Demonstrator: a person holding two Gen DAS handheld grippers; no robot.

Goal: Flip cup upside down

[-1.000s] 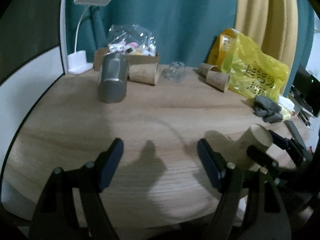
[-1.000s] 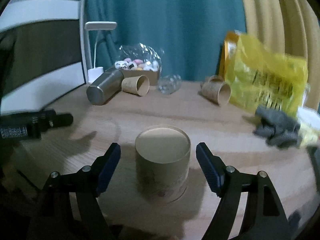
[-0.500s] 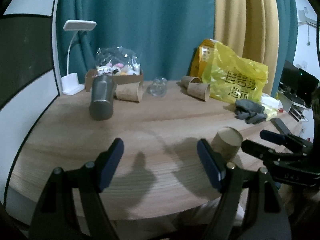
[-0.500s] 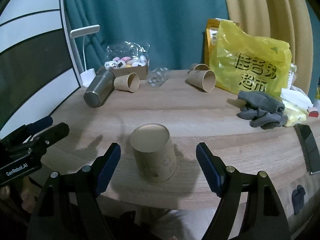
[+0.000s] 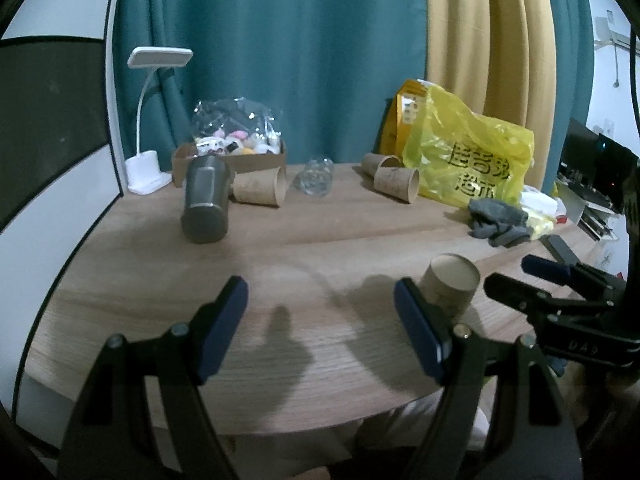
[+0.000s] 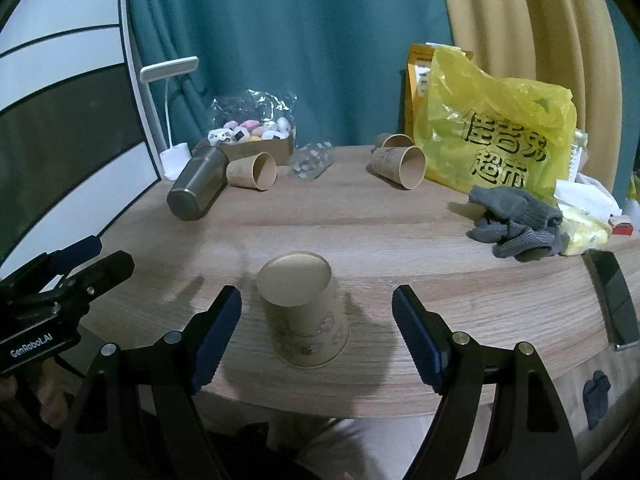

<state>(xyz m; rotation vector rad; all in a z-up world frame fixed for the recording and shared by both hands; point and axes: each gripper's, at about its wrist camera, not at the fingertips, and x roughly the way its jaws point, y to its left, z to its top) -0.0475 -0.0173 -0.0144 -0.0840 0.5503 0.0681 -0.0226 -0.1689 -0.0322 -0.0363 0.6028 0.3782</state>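
A brown paper cup (image 6: 305,312) stands upside down, base up, near the front edge of the wooden table (image 6: 360,224). My right gripper (image 6: 317,336) is open and empty, its fingers apart on either side of the cup and slightly nearer than it. In the left wrist view the same cup (image 5: 450,286) stands just right of my right fingertip. My left gripper (image 5: 320,332) is open and empty over the table's front. The right gripper shows there at the right (image 5: 532,280), the left gripper in the right wrist view at the left (image 6: 84,260).
At the back lie a steel tumbler (image 6: 196,184), paper cups on their sides (image 6: 252,170) (image 6: 398,166), a clear cup (image 6: 312,160), a box of sweets (image 6: 256,136), a white lamp (image 6: 170,116) and a yellow bag (image 6: 496,136). Grey gloves (image 6: 516,224) and a phone (image 6: 610,300) lie at the right.
Both grippers have pulled back and up from the table. The upside-down cup stays standing where it was, now farther from the right gripper's fingers.
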